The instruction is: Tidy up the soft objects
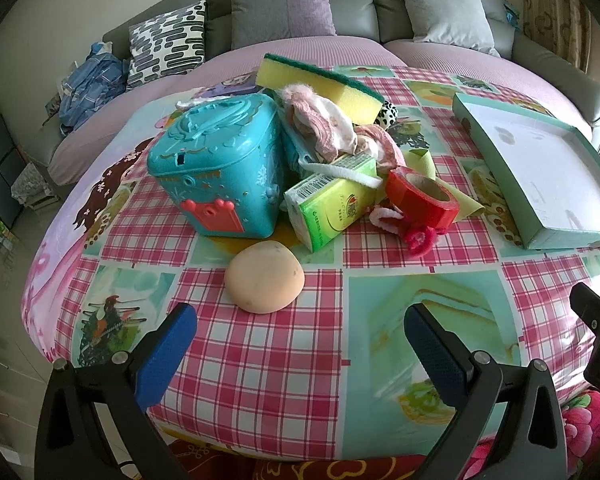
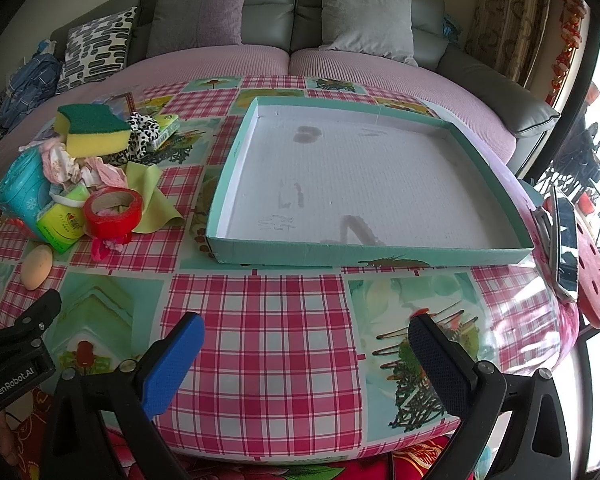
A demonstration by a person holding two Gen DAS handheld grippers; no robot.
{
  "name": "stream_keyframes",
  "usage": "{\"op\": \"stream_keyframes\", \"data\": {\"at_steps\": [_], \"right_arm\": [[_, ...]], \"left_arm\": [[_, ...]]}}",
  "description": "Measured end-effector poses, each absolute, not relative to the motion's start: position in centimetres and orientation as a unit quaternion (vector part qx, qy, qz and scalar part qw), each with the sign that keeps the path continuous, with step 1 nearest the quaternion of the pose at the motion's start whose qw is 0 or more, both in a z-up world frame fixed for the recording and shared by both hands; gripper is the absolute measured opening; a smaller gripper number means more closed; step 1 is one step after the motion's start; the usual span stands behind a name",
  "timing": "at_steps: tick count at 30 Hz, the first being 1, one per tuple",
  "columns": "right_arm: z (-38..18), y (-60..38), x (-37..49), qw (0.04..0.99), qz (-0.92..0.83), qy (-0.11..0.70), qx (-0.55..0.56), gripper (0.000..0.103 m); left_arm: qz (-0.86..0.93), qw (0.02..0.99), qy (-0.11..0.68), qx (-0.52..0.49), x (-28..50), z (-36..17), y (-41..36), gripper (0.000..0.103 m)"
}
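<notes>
Checked tablecloth (image 2: pixel 268 312) covers a table before a grey sofa (image 2: pixel 340 4); soft items — sponge (image 1: pixel 320 84), pink cloth (image 1: pixel 332 128), beige puff (image 1: pixel 265 278) — lie heaped with a teal case (image 1: pixel 220 168) at the left; the shallow tray (image 2: pixel 496 248) sits empty at the right. Left gripper (image 1: pixel 300 344) and right gripper (image 2: pixel 306 356) hover spread, holding nothing; sorting appears unstarted — the near puff looks the easiest first pick.

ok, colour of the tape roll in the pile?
Red, with a brown cardboard core. The tape roll shows best in the left wrist view.
</notes>
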State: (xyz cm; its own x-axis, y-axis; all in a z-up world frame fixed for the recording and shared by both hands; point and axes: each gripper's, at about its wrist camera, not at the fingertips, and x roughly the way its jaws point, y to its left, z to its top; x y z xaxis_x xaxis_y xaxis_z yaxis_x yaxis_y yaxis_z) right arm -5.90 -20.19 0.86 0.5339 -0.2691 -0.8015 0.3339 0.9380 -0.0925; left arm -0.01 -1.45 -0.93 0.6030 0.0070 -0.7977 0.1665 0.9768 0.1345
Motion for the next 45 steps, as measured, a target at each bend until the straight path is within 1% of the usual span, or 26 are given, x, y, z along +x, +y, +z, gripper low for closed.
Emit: {"op": "stream_keyframes", "data": {"at_steps": [4, 12, 20, 24, 29, 33, 35, 37, 42, 43, 45], "right_arm": [[0.8, -20.2, -5.9, 0.875, -0.172, 0.452, 0.036, 0.103], [2.3, -19.4, -5.4, 0.883, -0.135, 0.447, 0.04, 0.103], [3.3, -17.2, -3.2, 0.891, -0.083, 0.443, 0.054, 0.103], [3.3, -16.1, -2.1, 0.892, -0.058, 0.444, 0.064, 0.103], [3.3, -14.7, -0.3, 0.894, -0.038, 0.442, 0.055, 0.103], [3.3, -14.1, 1.3, 0.895, -0.018, 0.441, 0.059, 0.095], [3.2, -13.8, 2.0, 0.894, -0.007, 0.443, 0.059, 0.092], [2.7, -13.5, 2.9, 0.892, 0.003, 0.448, 0.062, 0.088], [1.8, -13.0, 4.2, 0.885, 0.019, 0.459, 0.068, 0.084], [1.6, -12.8, 4.3, 0.885, 0.022, 0.46, 0.067, 0.084], [1.4, -12.6, 4.8, 0.884, 0.025, 0.462, 0.064, 0.083]], "left_arm": [[-0.054, 0.888, 0.447, 0.09, 0.2, -0.7, -1.2, 0.103], [-0.074, 0.89, 0.448, 0.034, 1.5, 0.4, 1.9, 0.103], [-0.077, 0.881, 0.467, -0.003, 3.2, -0.5, 5.1, 0.103], [-0.07, 0.87, 0.488, -0.005, 3.9, -0.9, 5.5, 0.103], [-0.081, 0.87, 0.487, -0.005, 4.2, -1.2, 5.3, 0.103], [-0.091, 0.869, 0.487, 0.002, 4.5, -1.3, 5.0, 0.102], [-0.098, 0.867, 0.489, 0.004, 4.7, -1.4, 4.7, 0.099], [-0.103, 0.863, 0.494, 0.004, 5.0, -1.6, 4.6, 0.089], [-0.116, 0.854, 0.507, 0.003, 5.7, -2.2, 4.6, 0.077], [-0.118, 0.853, 0.508, 0.003, 5.8, -2.3, 4.6, 0.071], [-0.12, 0.853, 0.508, 0.008, 5.9, -2.4, 4.5, 0.064]]}}
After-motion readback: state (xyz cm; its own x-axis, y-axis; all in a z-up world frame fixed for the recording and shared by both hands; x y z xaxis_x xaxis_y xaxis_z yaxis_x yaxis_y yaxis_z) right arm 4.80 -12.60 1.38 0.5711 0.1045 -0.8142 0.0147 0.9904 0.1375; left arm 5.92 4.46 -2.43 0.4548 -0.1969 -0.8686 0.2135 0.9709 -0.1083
